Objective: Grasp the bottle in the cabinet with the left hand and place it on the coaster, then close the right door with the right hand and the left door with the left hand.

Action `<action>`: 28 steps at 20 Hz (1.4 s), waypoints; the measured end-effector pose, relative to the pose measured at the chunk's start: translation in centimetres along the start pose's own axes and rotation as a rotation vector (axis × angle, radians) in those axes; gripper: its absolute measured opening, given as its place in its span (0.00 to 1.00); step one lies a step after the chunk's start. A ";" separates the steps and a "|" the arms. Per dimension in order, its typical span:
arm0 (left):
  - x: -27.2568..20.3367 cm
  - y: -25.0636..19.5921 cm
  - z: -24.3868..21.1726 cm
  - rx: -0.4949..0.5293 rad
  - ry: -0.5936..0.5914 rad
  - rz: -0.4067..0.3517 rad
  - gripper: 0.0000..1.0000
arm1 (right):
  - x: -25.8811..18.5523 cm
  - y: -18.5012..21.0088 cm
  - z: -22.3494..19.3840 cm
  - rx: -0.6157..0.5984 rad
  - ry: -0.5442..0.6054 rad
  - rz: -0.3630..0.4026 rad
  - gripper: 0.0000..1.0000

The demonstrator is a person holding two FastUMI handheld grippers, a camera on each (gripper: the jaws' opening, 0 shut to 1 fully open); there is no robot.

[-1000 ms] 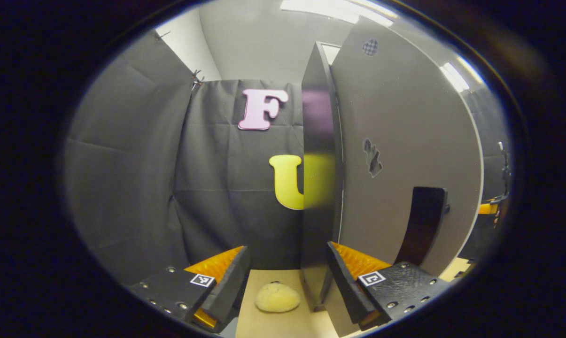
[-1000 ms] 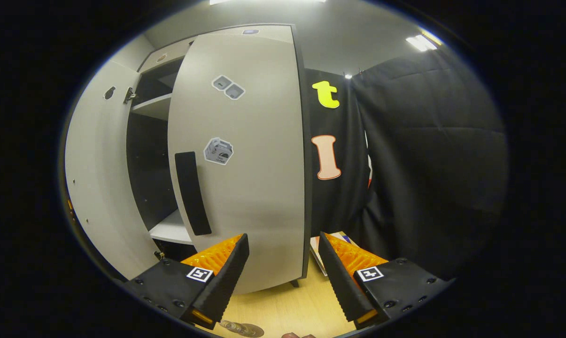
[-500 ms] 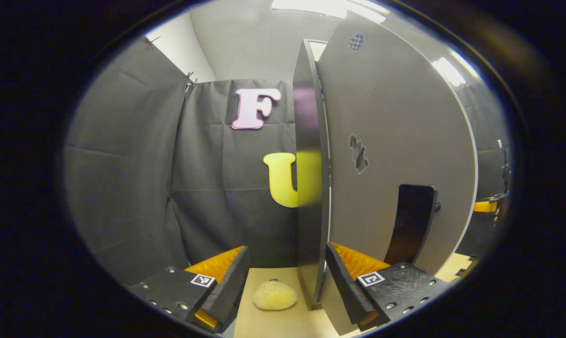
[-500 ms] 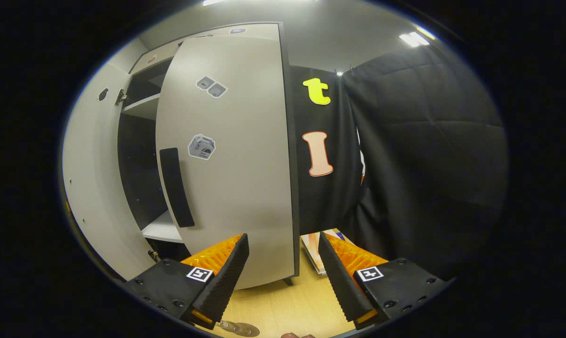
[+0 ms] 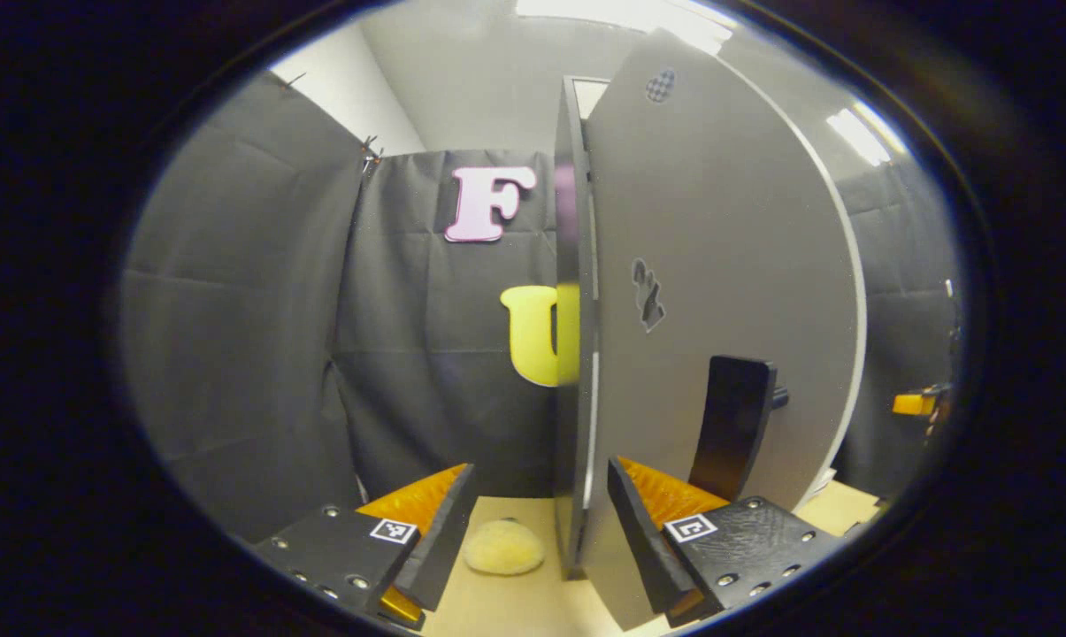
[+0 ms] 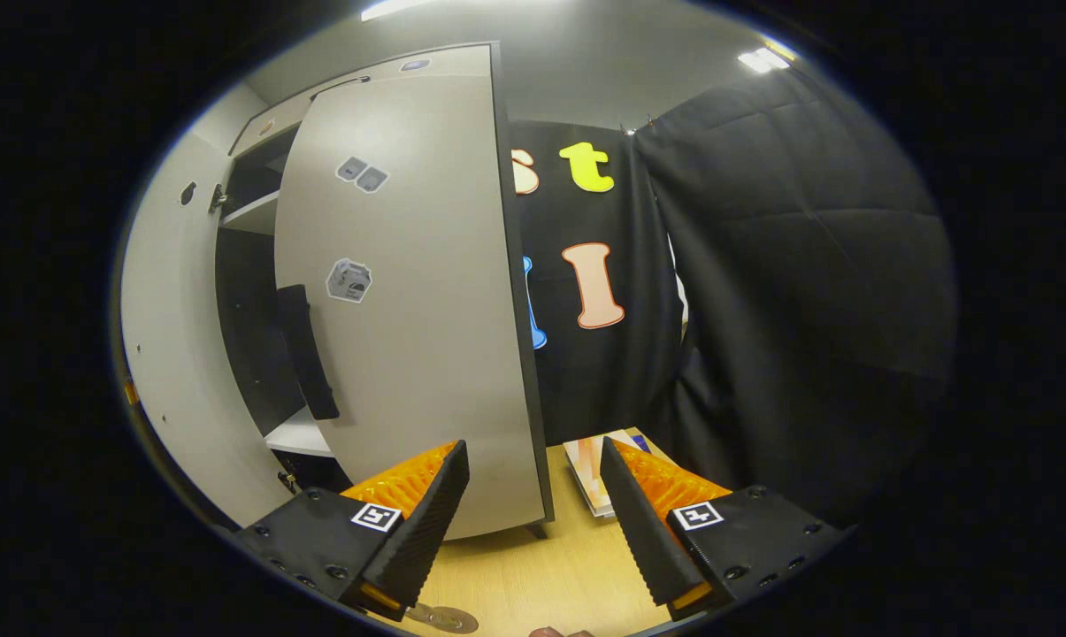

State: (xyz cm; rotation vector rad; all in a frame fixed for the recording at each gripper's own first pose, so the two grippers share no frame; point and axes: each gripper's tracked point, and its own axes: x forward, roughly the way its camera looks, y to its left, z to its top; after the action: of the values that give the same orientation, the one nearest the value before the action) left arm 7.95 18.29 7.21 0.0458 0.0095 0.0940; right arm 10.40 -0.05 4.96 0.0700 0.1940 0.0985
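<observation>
A light wooden table top (image 6: 533,575) runs under both grippers, closed in by dark cloth walls with a grey ceiling and strip lights above.

In the left gripper view, the left gripper (image 5: 540,531) is spread wide and holds nothing. Between its fingers, on the wood, lies a pale yellow fuzzy lump (image 5: 503,547). Just past the fingers the left door (image 5: 718,292) of the cabinet stands edge-on, its dark edge rising between the fingertips, its grey face sweeping to the right. A dark upright handle (image 5: 732,425) sits low on that face, with a small sticker (image 5: 648,295) above it.

In the right gripper view, the right gripper (image 6: 533,522) is likewise wide and empty. At the bottom edge a small round disc (image 6: 444,619) lies on the wood; whether it is the coaster I cannot tell. Beyond the fingers the right door (image 6: 417,310) stands partly open, with a dark handle (image 6: 302,349) and stickers on its face. Left of it the dark cabinet inside (image 6: 245,327) shows white shelves. The bottle cannot be made out. Right of the door, a flat printed card (image 6: 599,460) lies on the table by the cloth.
</observation>
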 end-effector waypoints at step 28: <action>1.4 -15.0 1.2 -0.100 -0.037 0.102 0.86 | -3.0 -10.8 1.1 -0.048 -0.011 0.091 0.97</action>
State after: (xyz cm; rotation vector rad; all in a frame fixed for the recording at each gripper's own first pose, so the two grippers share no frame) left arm 10.81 3.43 7.67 -0.0521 -0.0348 0.1954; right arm 8.66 -11.16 5.71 0.0311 0.1778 0.1933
